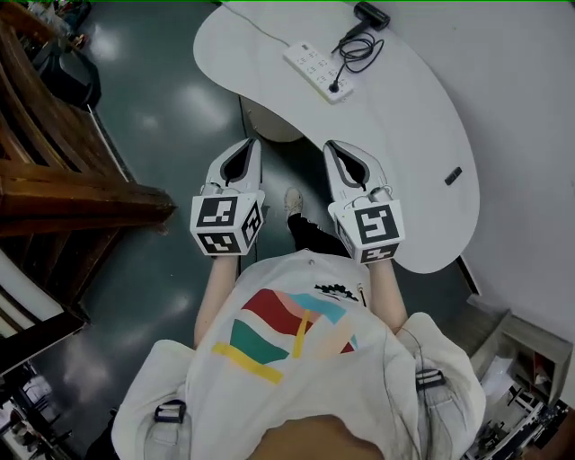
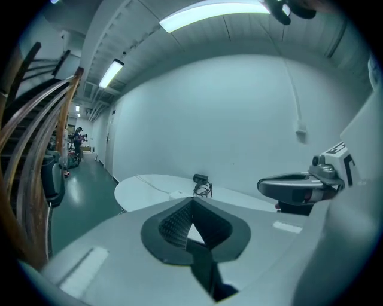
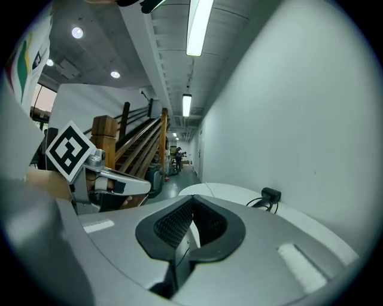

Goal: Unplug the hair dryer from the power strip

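both of my grippers hang short of the white table (image 1: pixel 422 162), over the dark floor, and neither holds anything. the left gripper (image 1: pixel 250 144) has its jaws pressed together, which its own view confirms (image 2: pixel 192 203). the right gripper (image 1: pixel 332 146) is the same, pads closed on nothing (image 3: pixel 191 203).

in the head view the power strip (image 1: pixel 319 70) lies on the table with its long axis running from 10 o'clock to 4 o'clock. the hair dryer (image 1: pixel 371 13) sits beyond it at 1 o'clock, by the wall, and its black cord (image 1: pixel 359 49) loops back to the strip. the black plug (image 1: pixel 335 87) is seated at the strip's 4 o'clock end, the end closest to me.

from the right gripper that plug is almost dead on 12 o'clock; from the left it sits off at 1 o'clock. i judge the right one nearer and better lined up to take the plug, leaving the left to pin the strip's far end. both must open first.
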A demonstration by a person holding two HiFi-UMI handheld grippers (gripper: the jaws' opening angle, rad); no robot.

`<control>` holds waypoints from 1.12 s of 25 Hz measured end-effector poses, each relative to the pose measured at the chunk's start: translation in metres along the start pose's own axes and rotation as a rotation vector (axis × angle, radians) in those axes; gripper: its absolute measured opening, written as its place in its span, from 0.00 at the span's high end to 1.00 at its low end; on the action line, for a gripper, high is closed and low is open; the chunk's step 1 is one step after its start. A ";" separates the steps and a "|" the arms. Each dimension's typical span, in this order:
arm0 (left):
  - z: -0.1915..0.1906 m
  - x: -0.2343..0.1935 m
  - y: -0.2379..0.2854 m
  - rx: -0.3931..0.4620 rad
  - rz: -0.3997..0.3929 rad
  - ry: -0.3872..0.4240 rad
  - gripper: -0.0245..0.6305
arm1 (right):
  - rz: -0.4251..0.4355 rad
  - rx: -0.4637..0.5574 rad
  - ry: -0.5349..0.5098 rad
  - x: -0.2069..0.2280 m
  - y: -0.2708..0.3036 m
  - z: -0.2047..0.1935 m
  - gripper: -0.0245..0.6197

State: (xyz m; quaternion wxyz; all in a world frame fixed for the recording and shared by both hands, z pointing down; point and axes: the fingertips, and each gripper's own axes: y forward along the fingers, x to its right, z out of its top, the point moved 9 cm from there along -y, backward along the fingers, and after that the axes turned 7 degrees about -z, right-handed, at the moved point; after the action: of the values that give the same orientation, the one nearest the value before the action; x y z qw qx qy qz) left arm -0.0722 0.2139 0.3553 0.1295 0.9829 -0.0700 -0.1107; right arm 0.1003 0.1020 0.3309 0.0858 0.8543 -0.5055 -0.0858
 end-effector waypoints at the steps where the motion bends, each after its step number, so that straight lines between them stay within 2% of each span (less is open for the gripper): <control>1: 0.013 -0.008 0.017 0.002 -0.004 0.005 0.96 | -0.002 0.003 0.003 0.009 0.017 0.009 0.94; 7: 0.068 -0.035 0.096 -0.002 -0.050 0.047 0.96 | -0.024 0.045 0.017 0.053 0.092 0.045 0.94; 14: 0.092 -0.045 0.149 -0.051 -0.130 0.101 0.96 | -0.101 0.029 0.100 0.078 0.127 0.050 0.94; 21: 0.111 -0.059 0.210 -0.073 -0.253 0.140 0.96 | -0.231 -0.006 0.129 0.097 0.155 0.052 0.94; 24: 0.114 -0.060 0.236 -0.120 -0.319 0.196 0.96 | -0.284 -0.027 0.133 0.101 0.163 0.051 0.94; 28: 0.115 -0.060 0.268 -0.203 -0.391 0.318 0.95 | -0.331 -0.056 0.134 0.104 0.172 0.049 0.94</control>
State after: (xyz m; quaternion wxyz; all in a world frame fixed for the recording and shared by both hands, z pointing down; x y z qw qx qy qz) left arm -0.1860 -0.0598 0.3308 0.2129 0.9648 0.1536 0.0156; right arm -0.0073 -0.0738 0.3173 0.1277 0.9270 -0.3483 -0.0557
